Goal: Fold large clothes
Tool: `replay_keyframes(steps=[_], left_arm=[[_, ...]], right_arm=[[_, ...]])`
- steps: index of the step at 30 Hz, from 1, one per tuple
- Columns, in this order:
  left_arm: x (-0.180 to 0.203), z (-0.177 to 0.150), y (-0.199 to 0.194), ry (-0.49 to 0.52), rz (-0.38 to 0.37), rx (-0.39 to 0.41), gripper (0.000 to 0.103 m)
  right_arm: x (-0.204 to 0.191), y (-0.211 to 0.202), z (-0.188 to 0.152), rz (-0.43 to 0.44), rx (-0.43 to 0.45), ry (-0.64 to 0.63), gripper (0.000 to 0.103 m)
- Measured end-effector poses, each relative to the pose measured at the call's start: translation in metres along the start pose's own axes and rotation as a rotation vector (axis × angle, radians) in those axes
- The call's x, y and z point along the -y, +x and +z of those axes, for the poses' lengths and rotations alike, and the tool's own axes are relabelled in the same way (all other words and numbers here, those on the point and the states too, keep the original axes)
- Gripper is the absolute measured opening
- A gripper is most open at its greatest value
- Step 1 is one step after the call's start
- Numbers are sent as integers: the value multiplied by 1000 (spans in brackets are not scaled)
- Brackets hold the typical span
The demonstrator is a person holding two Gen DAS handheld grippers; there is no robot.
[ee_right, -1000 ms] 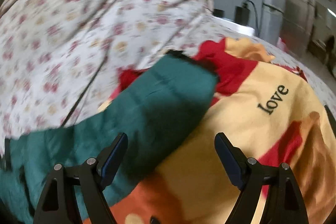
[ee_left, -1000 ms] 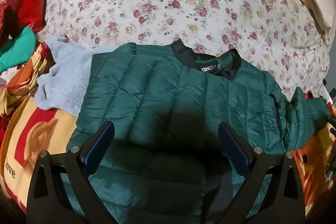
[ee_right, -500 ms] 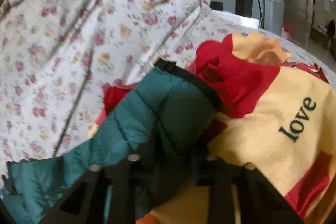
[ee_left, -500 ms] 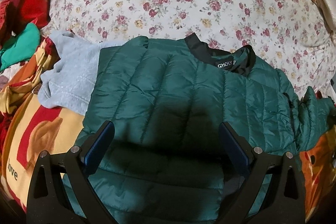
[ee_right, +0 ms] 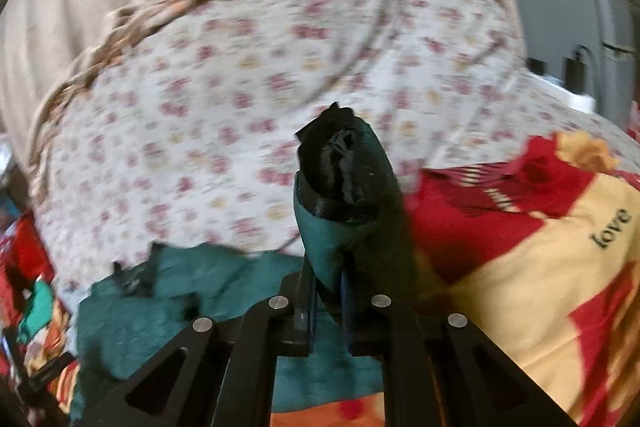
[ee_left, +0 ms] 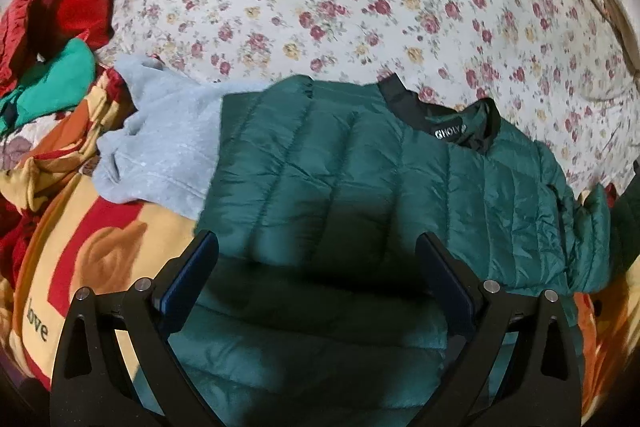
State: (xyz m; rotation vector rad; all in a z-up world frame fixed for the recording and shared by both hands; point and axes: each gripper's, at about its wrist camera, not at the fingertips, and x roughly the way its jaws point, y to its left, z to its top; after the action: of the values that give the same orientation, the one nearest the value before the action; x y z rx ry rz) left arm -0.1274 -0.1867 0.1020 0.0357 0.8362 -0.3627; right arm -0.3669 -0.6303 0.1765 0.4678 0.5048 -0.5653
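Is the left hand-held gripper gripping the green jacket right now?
No, the left hand-held gripper is wide open above the green jacket, its fingers clear of the fabric.

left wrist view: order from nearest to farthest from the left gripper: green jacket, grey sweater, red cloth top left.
From the left gripper:
1. green jacket, directly under and ahead of the open jaws.
2. grey sweater, ahead to the left, partly tucked under the jacket.
3. red cloth, far upper left at the bed's edge.
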Motion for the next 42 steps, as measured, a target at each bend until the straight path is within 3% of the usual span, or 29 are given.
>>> replay_keyframes(steps=[13, 24, 34, 42], left_arm=[[-42, 9, -11, -64, 46, 11, 99], [-80, 8, -3, -94, 93, -14, 99], [-110, 8, 4, -148, 91, -23, 99], [-118, 7, 7, -164, 89, -33, 99]], right_arm=[[-152, 18, -23, 240, -109, -189, 8], [-281, 81, -91, 401, -295, -319, 8], [-356, 121, -153, 470, -449, -398, 8], [-386, 140, -185, 489, -527, -416, 8]])
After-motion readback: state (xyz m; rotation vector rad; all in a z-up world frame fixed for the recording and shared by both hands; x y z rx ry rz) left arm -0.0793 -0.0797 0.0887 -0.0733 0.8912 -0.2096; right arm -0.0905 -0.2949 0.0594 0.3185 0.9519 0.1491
